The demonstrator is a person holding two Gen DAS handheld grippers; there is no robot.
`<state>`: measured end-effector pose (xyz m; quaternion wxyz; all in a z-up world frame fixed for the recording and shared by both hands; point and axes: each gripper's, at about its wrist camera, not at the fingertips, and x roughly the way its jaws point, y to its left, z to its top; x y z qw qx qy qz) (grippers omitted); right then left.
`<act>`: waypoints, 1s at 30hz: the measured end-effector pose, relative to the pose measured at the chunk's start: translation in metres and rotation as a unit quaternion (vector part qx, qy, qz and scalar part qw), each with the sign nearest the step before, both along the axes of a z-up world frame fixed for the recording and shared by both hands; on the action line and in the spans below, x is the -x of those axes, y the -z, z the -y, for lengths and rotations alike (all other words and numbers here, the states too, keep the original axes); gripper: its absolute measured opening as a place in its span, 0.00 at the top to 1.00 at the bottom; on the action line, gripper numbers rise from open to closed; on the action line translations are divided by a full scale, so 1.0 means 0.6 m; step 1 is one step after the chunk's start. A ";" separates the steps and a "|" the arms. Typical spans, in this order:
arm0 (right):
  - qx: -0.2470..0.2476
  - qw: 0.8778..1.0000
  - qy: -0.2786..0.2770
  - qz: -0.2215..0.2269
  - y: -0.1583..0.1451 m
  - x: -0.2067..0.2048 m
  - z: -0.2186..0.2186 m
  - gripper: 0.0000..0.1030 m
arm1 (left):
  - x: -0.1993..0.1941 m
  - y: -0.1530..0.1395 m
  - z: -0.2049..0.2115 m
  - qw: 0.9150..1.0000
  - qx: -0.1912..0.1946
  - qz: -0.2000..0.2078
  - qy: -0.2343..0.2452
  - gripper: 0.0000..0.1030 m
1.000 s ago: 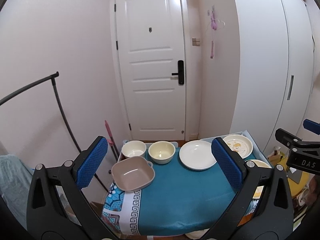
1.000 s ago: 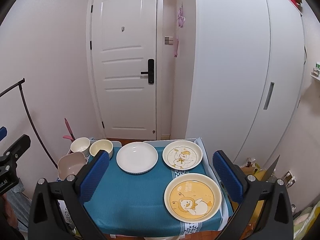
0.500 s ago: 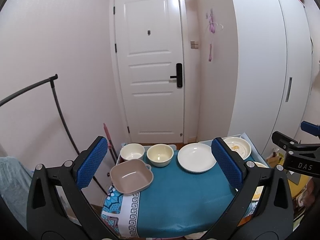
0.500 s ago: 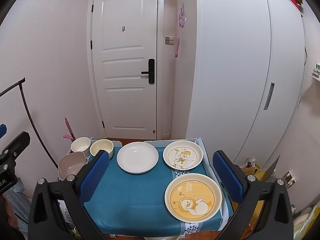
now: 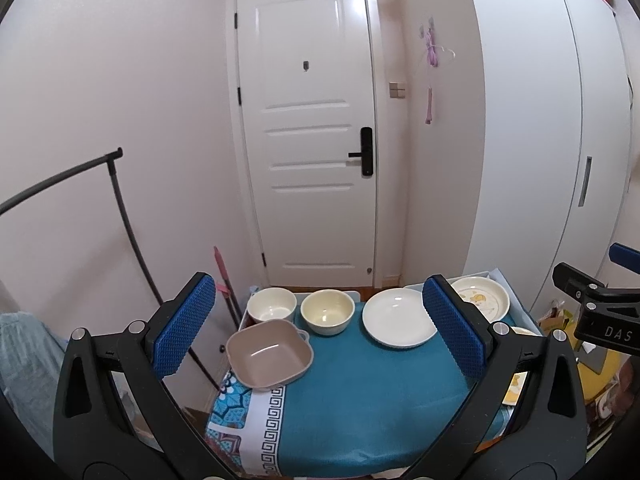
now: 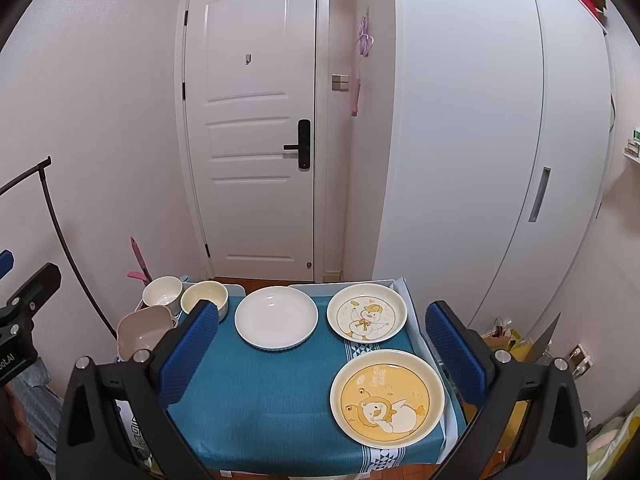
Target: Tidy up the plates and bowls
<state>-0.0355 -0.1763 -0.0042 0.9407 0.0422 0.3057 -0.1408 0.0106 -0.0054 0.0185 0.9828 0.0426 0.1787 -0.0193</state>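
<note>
1. Both claws hung above the near edge of the table (image 6: 256,412), which wore a teal cloth, and neither touched any dish. The left gripper (image 5: 318,326) had its blue pads spread wide with nothing between them; the right gripper (image 6: 322,354) was spread just as wide and just as empty.

2. In the left wrist view, the square beige bowl (image 5: 269,354) sat low and left of centre, just inside the left pad, so the left gripper looked the nearer one for it. Behind it, toward the door, stood the white bowl (image 5: 272,305) and the cream bowl (image 5: 327,311), side by side.

3. In the right wrist view, the yellow bear plate (image 6: 387,397) lay in the lower right of the frame, closest to the right pad. Above it in the frame lay the duck plate (image 6: 367,317), and the plain white plate (image 6: 276,322) lay at centre.

4. My judgement: bowls grouped on the left, plates on the right, so each hand would serve its own side.

5. The right view showed the bear plate whole; the left view showed only slivers of it past its right finger. The left view showed the beige bowl's inside and handle fully.
</note>
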 end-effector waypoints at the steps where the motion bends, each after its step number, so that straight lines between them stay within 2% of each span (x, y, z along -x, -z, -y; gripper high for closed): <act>1: 0.001 1.000 0.000 0.000 -0.001 0.000 0.000 0.00 | -0.001 0.001 0.001 1.000 -0.003 0.000 -0.002 0.00; 11: 0.000 1.000 -0.005 0.002 0.001 -0.001 -0.004 0.00 | 0.001 0.003 0.002 1.000 -0.008 0.002 -0.007 0.00; 24: 0.001 1.000 -0.009 0.006 0.003 -0.008 -0.007 0.00 | -0.012 0.000 -0.007 1.000 0.000 0.001 0.010 0.00; 27: -0.002 1.000 -0.010 0.004 0.007 -0.016 -0.004 0.00 | -0.040 0.012 0.001 0.999 -0.005 -0.023 0.032 0.00; 30: -0.017 1.000 -0.006 -0.006 0.024 -0.025 0.010 0.00 | -0.085 0.045 0.020 0.996 -0.009 -0.063 0.067 0.00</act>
